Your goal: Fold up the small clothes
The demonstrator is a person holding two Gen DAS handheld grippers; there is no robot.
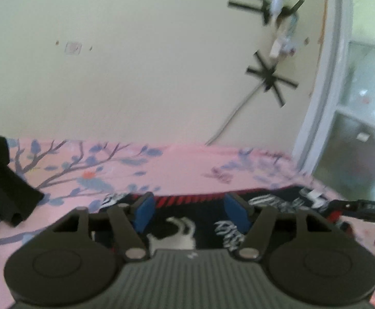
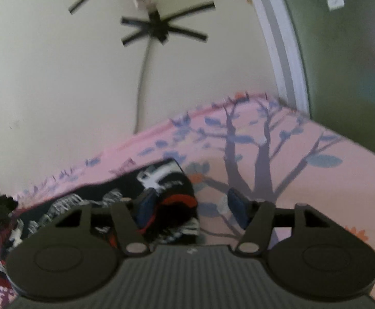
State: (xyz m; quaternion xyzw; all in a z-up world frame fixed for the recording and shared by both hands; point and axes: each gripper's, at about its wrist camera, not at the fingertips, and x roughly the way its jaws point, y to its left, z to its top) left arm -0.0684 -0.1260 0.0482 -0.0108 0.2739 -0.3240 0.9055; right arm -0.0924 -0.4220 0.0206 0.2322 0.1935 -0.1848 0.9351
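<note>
A small dark garment [image 1: 179, 231] with white animal prints and red trim lies flat on the pink tree-print sheet [image 1: 182, 170]. My left gripper [image 1: 188, 207] hovers over its near part; the blue pads [image 1: 143, 213] stand well apart and pinch nothing. In the right wrist view the garment [image 2: 84, 200] runs off to the left, and its folded right end with a red edge [image 2: 179, 199] lies between the fingers, close to the left pad. My right gripper [image 2: 192, 207] is open, with neither pad pressing on the cloth. That gripper's tip [image 1: 362, 207] also shows at the right edge of the left wrist view.
A black cloth [image 1: 7, 188] lies on the sheet at the left. The cream wall [image 1: 136, 77] rises just behind the bed, with a cable [image 1: 228, 121] held by black tape crosses. A white door frame [image 1: 321, 90] with glass stands at the right.
</note>
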